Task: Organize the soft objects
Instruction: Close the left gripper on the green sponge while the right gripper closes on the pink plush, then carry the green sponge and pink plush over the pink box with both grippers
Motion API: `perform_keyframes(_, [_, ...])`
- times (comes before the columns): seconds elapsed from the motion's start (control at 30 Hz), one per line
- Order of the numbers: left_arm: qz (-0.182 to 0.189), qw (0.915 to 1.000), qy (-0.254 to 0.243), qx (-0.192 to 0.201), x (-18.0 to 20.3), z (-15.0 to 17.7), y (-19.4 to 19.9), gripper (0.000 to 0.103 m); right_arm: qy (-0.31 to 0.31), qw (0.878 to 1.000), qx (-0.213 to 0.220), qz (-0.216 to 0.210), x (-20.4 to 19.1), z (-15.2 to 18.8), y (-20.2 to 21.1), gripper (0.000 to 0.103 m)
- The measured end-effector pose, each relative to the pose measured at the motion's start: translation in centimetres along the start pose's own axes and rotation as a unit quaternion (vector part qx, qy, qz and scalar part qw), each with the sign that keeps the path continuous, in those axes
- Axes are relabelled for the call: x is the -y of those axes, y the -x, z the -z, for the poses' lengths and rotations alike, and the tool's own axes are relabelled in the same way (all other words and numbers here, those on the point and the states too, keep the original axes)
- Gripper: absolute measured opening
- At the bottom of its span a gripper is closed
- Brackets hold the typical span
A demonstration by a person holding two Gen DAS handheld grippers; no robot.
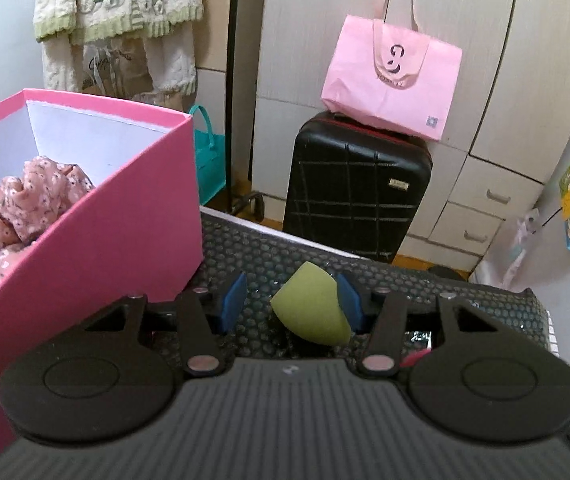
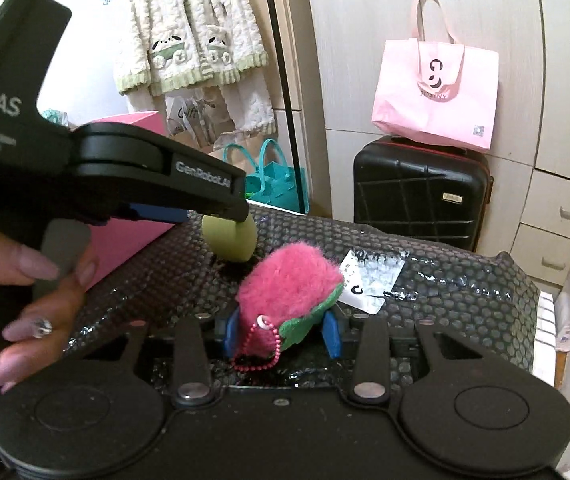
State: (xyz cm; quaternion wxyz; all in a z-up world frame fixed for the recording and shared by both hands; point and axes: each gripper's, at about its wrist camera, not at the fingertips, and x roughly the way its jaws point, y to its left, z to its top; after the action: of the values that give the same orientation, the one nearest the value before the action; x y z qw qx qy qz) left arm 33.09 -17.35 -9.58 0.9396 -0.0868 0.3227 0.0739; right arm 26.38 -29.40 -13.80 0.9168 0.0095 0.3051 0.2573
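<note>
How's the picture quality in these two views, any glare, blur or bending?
Left wrist view: sharp on the sponge, wardrobe edges bow from fisheye, corners darken. Right wrist view: glare on the black wrap, the near hand slightly soft, straight door lines curve.

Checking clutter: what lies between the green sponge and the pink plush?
Nothing: only bare bubble wrap separates the sponge and plush, in the right wrist view.
</note>
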Motion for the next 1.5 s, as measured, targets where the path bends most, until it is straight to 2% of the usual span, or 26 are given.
perform_keyframes(0.3, [0.014, 0.9992, -0.018, 0.034, 1.0, 1.9, -0.6, 0.053, 0.003, 1.0, 0.003, -0.003, 0.2, 0.5, 0.3, 0.045])
perform_keyframes(0.37, [0.014, 0.9988, -0.026, 0.04, 1.4, 2.3, -0.4, 0.049, 0.003, 1.0, 0.004, -0.002, 0.3, 0.7, 0.6, 0.045])
perform_keyframes(0.4, [0.014, 0.9984, -0.033, 0.043, 1.6, 2.4, -0.3, 0.04, 0.002, 1.0, 0.004, -0.002, 0.3, 0.8, 0.6, 0.045])
perform_keyframes(0.43, [0.017, 0.9979, -0.043, 0.046, 1.9, 2.4, -0.1, 0.036, 0.001, 1.0, 0.005, -0.002, 0.4, 0.8, 0.8, 0.045])
perform_keyframes(0.53, [0.017, 0.9971, -0.057, 0.047, 2.2, 2.4, 0.3, 0.034, -0.003, 1.0, 0.007, 0.001, 0.4, 1.0, 1.2, 0.045])
perform_keyframes(0.87, [0.039, 0.9973, -0.05, 0.037, 1.1, 2.8, 1.9, 0.033, -0.003, 1.0, 0.011, 0.014, -0.4, 1.4, 2.7, 0.045])
perform_keyframes(1.17, [0.066, 0.9943, -0.062, 0.056, -0.1, 3.3, 6.3, 0.033, -0.006, 0.999, 0.003, 0.04, -1.6, 1.5, 4.2, 0.045])
perform_keyframes(1.5, [0.117, 0.9849, -0.107, 0.068, -2.4, 3.0, 11.9, 0.033, -0.018, 0.997, -0.001, 0.076, -3.8, 2.3, 7.3, 0.045])
